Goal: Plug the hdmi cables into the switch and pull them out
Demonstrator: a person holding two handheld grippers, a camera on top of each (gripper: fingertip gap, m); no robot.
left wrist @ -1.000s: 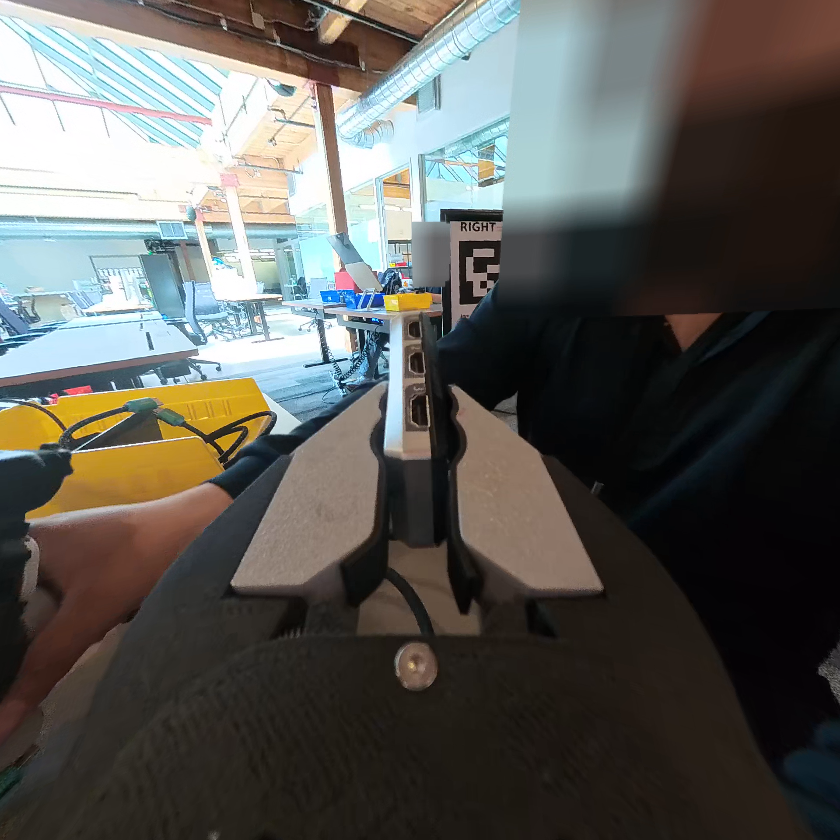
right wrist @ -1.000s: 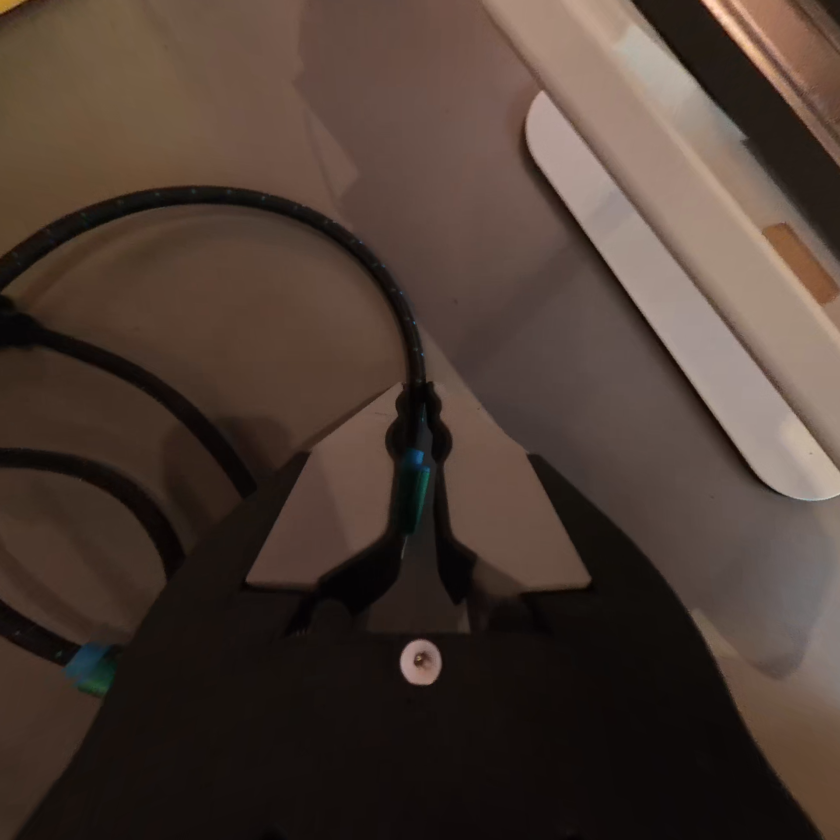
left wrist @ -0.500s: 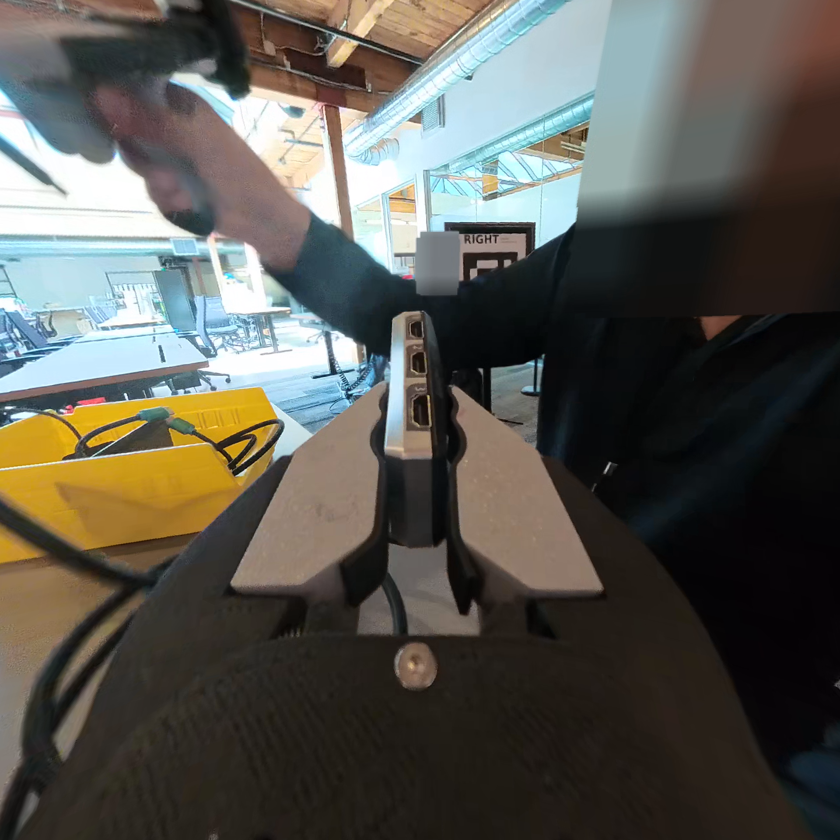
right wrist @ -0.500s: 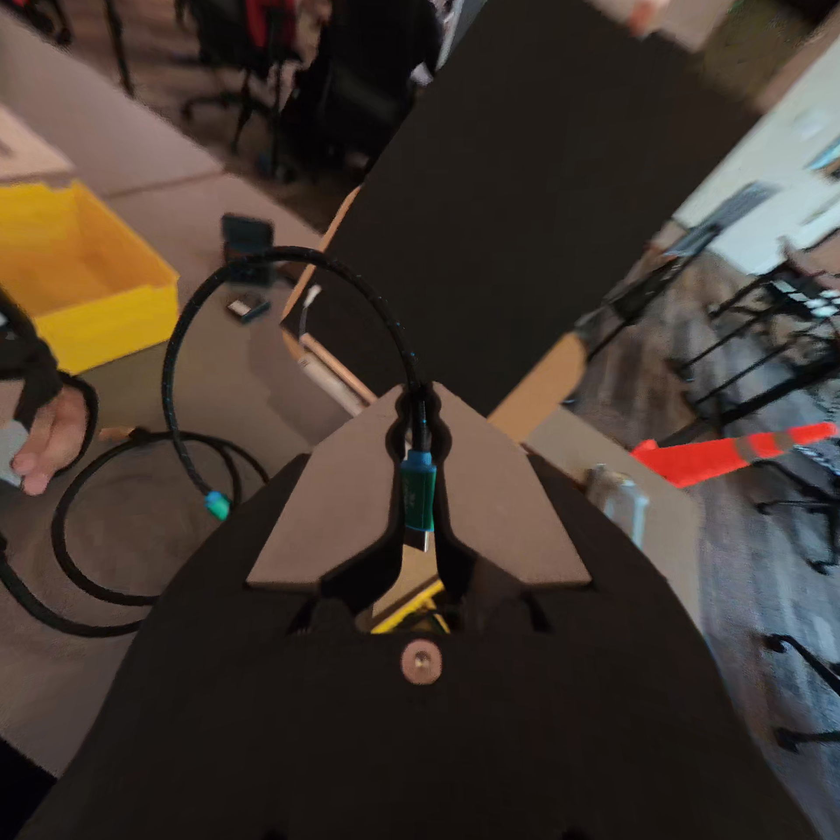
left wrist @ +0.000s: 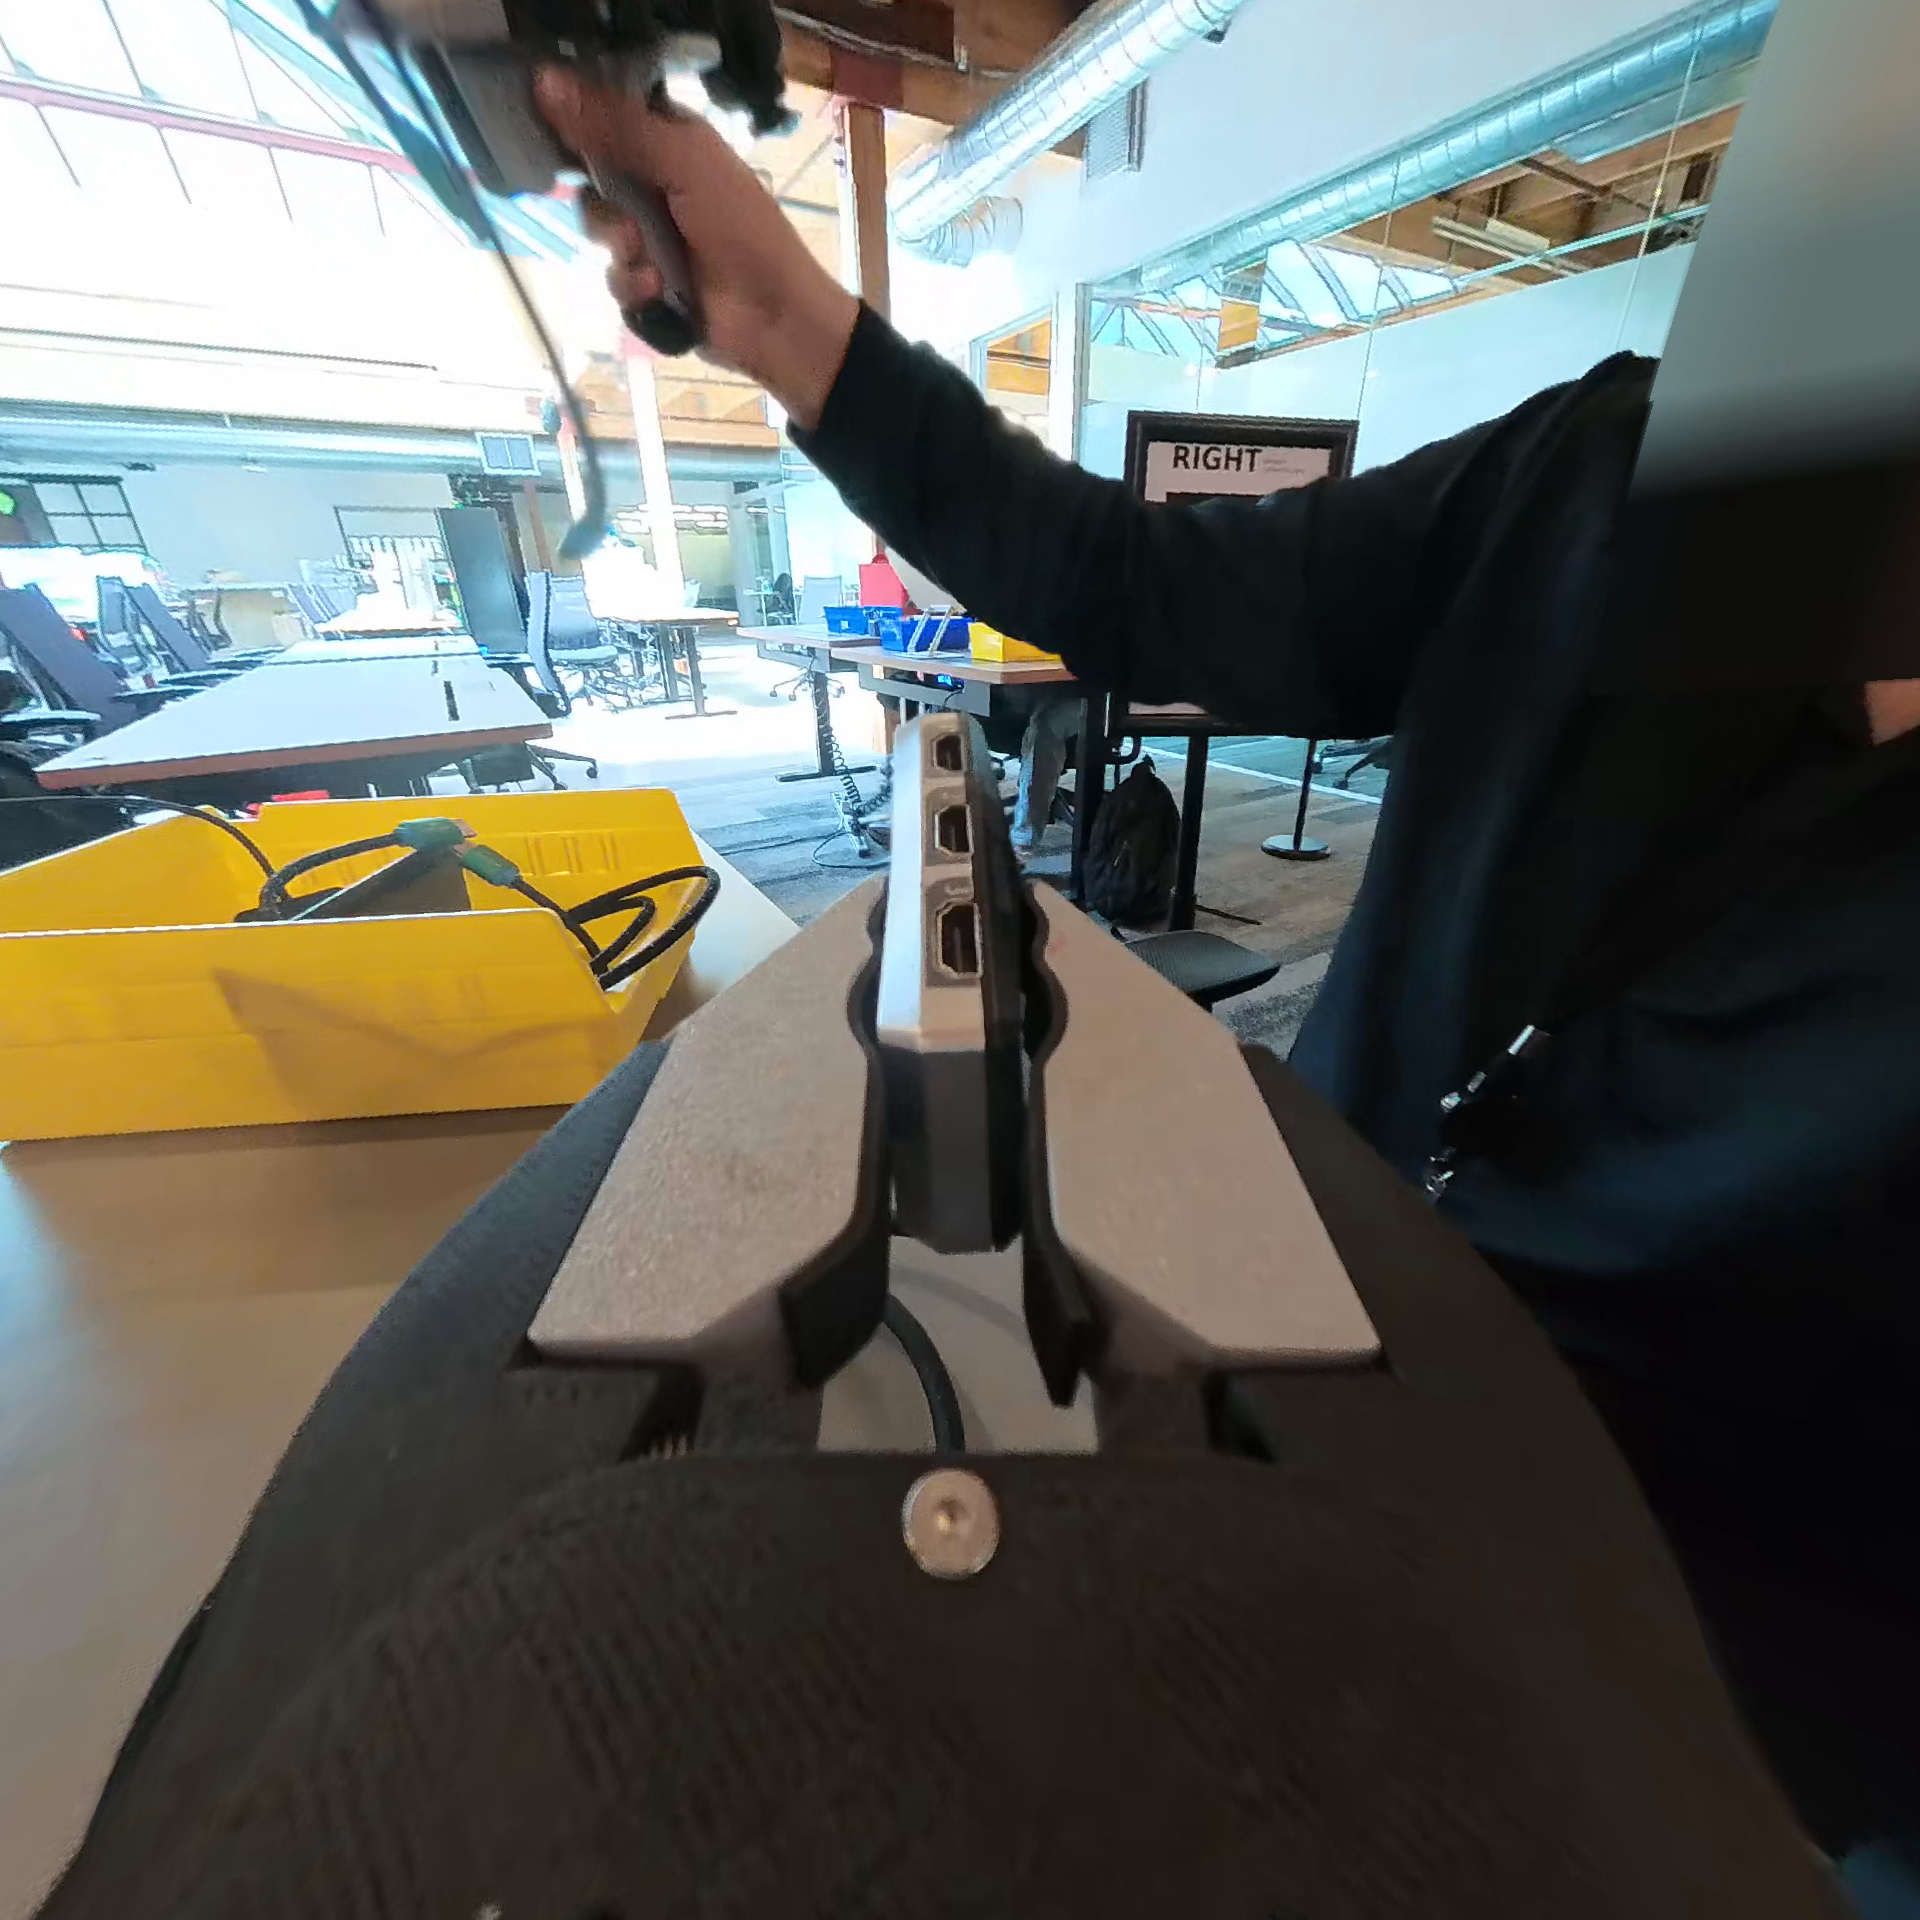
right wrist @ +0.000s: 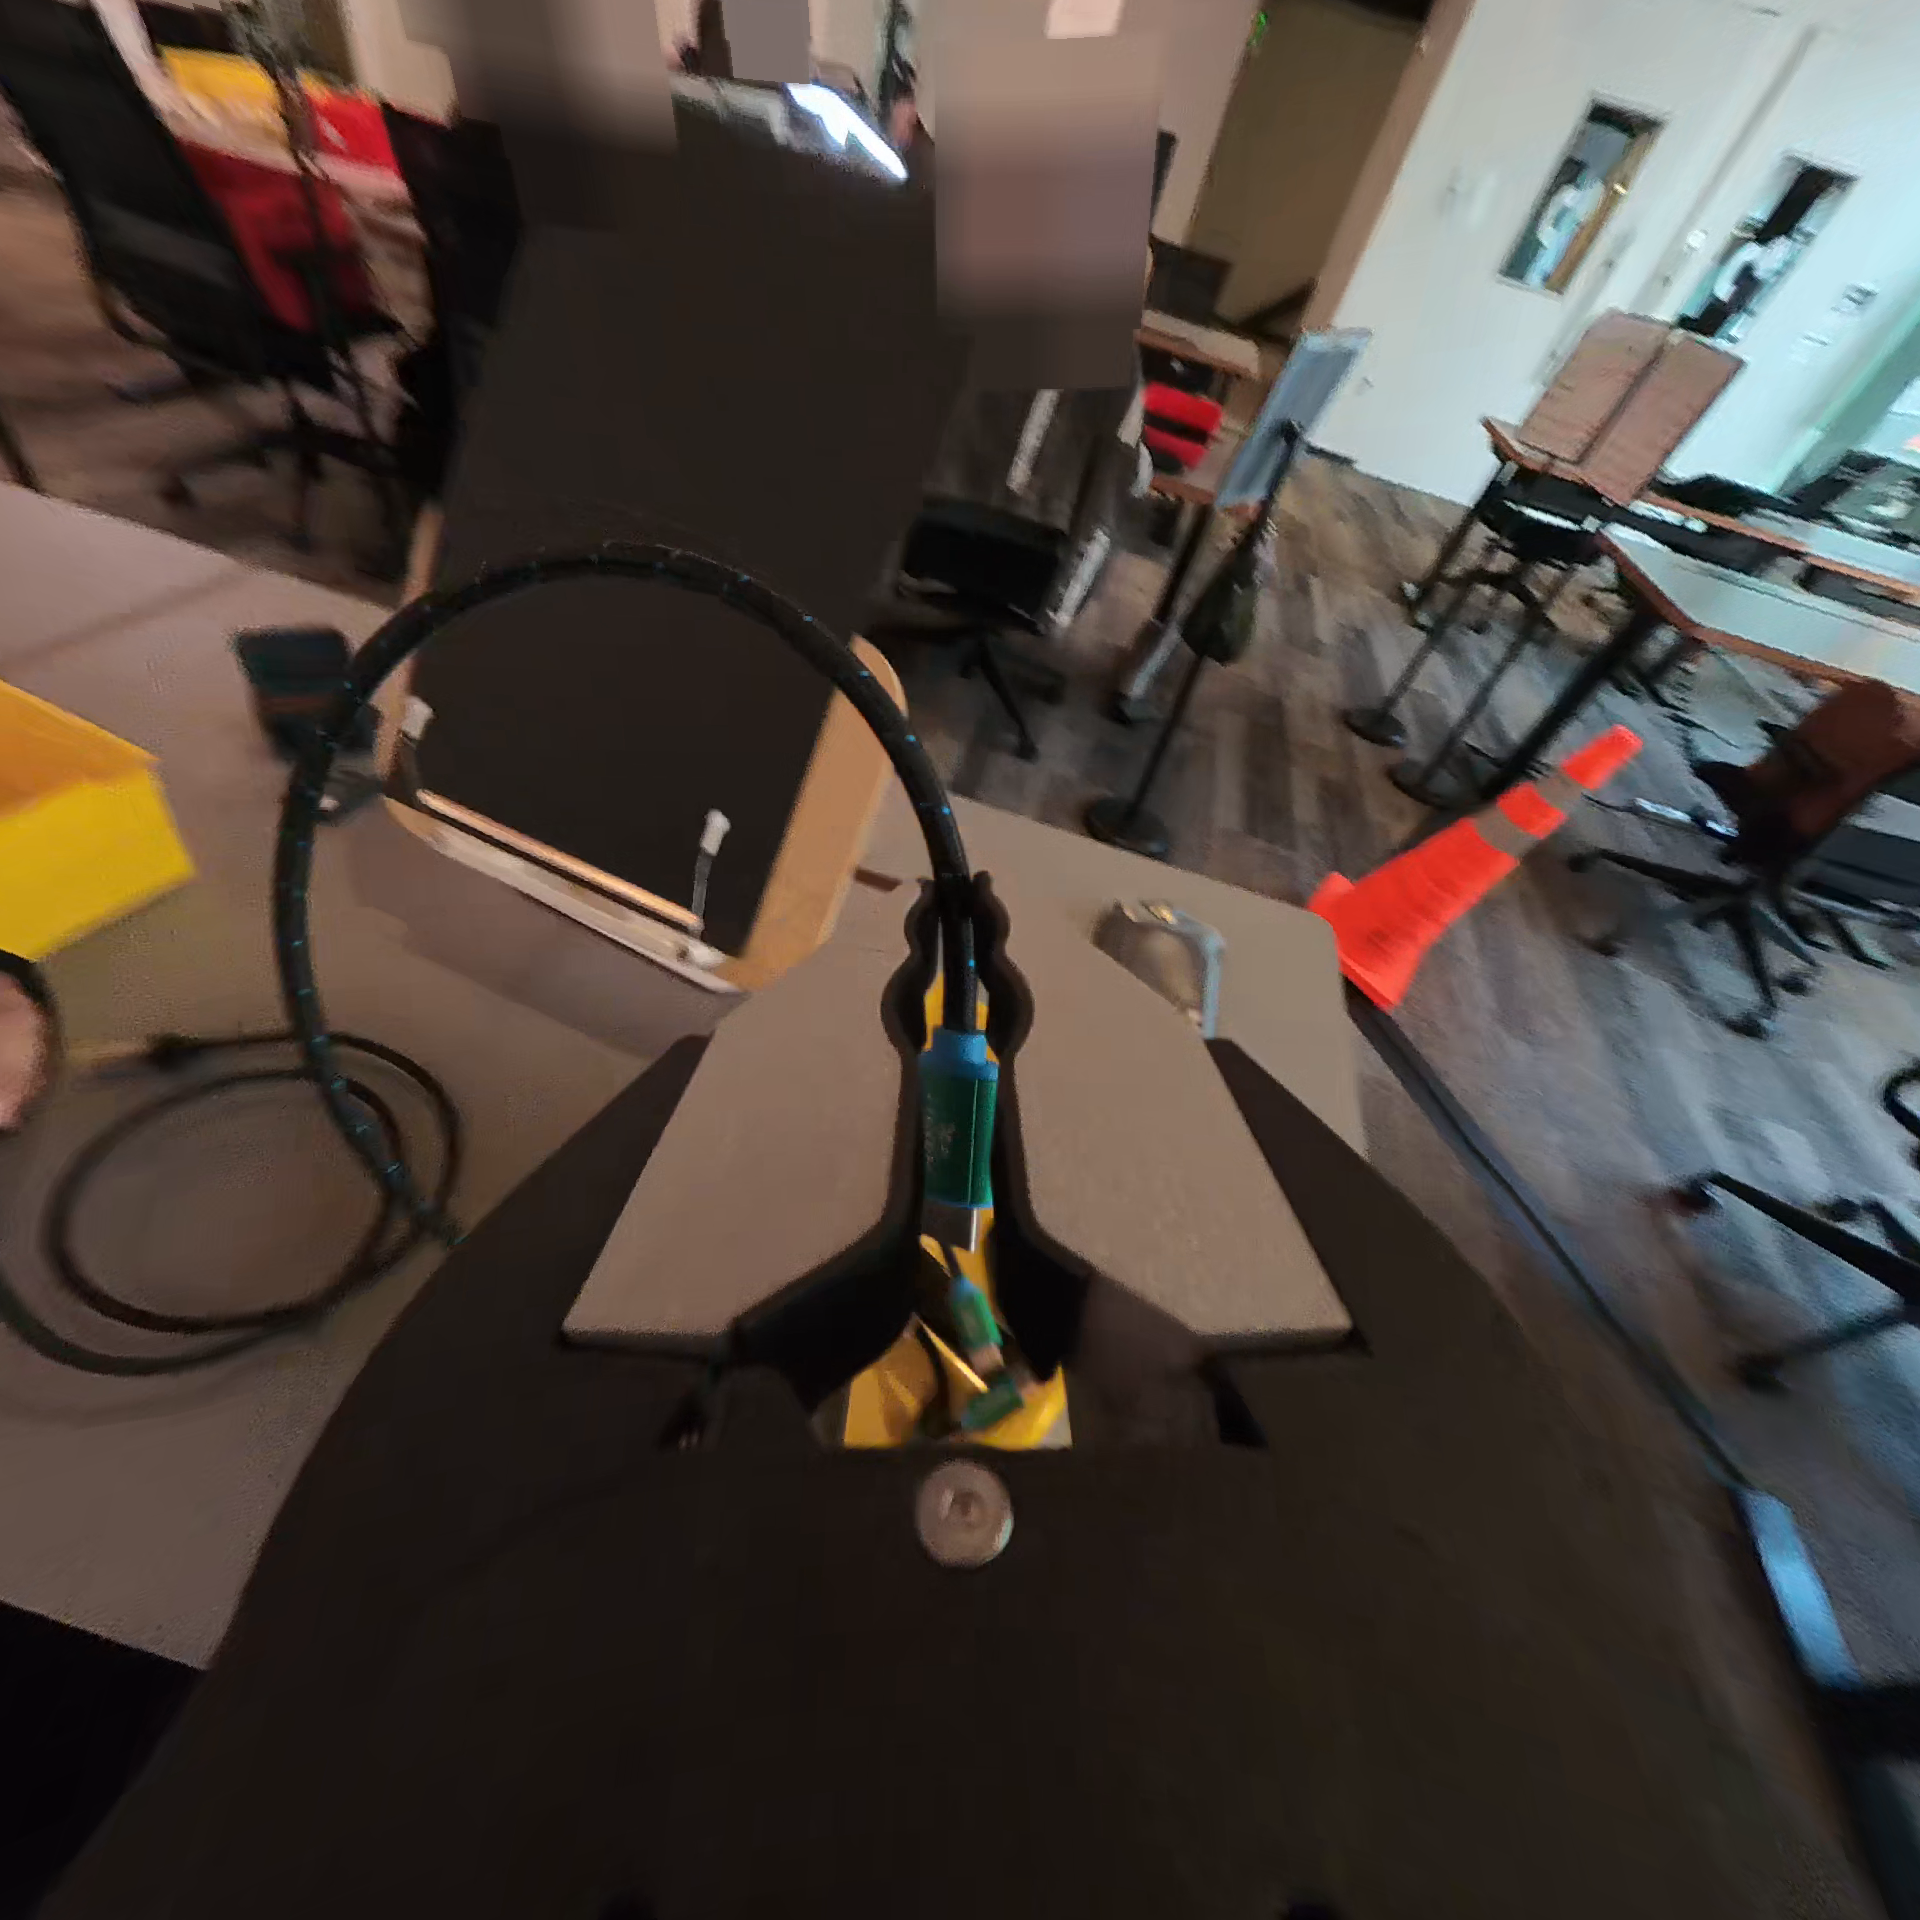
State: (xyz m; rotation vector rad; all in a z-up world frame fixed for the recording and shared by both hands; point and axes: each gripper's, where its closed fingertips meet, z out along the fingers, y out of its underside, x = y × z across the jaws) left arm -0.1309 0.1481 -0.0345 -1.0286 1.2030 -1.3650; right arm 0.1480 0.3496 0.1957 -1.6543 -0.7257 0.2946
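Switch (left wrist: 951,977) clamped in left gripper (left wrist: 954,925) — right gripper (right wrist: 961,935) pinching cable (right wrist: 623,582), seemingly.

The switch (left wrist: 940,997) is silver-grey with a black side. The cable (right wrist: 623,582) is black braid with small blue flecks; its plug (right wrist: 961,1127) is green with a blue collar. The bin (left wrist: 312,987) is yellow, the cone (right wrist: 1465,868) orange with one grey band.

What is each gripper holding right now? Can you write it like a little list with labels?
left gripper: shut on the silver switch
switch ports: three in a row, all empty
right gripper: shut on the green plug of a black braided cable
plugged in: not yet
yellow bin: on the table, more cables inside
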